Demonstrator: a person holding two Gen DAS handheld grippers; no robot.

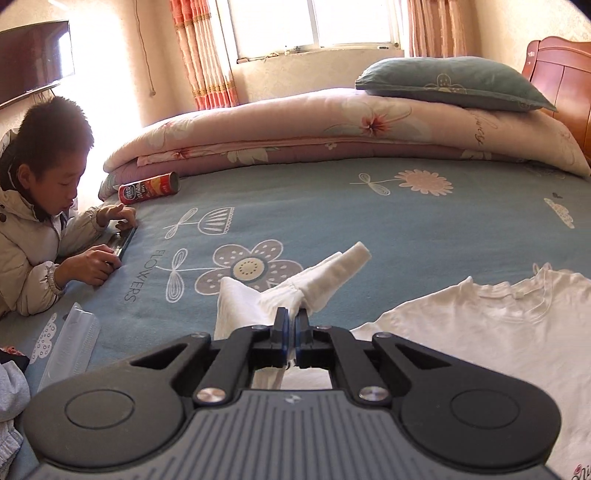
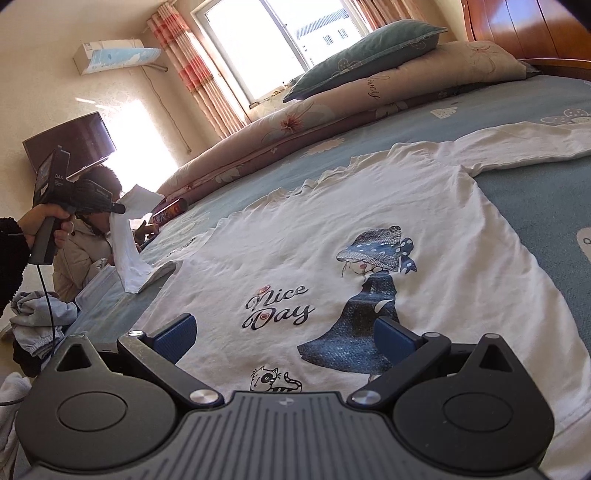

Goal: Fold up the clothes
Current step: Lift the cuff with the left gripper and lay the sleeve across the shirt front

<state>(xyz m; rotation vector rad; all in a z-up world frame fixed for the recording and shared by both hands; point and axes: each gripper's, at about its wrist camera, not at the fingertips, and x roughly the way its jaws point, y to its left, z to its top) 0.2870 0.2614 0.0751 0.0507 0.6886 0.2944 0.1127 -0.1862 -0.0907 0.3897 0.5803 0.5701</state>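
A bright window (image 1: 314, 26) is flanked by striped orange curtains (image 1: 201, 55), and strong sunlight is thrown across the cream wall (image 2: 48, 92). A dark television (image 1: 33, 59) is mounted there, and an air conditioner (image 2: 118, 55) is fixed high up. The bed (image 1: 369, 221) is covered by a blue flowered sheet and backed by a wooden headboard (image 1: 561, 77).

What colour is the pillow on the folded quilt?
Teal pillow with a pale flower outline; clearest in the left wrist view.
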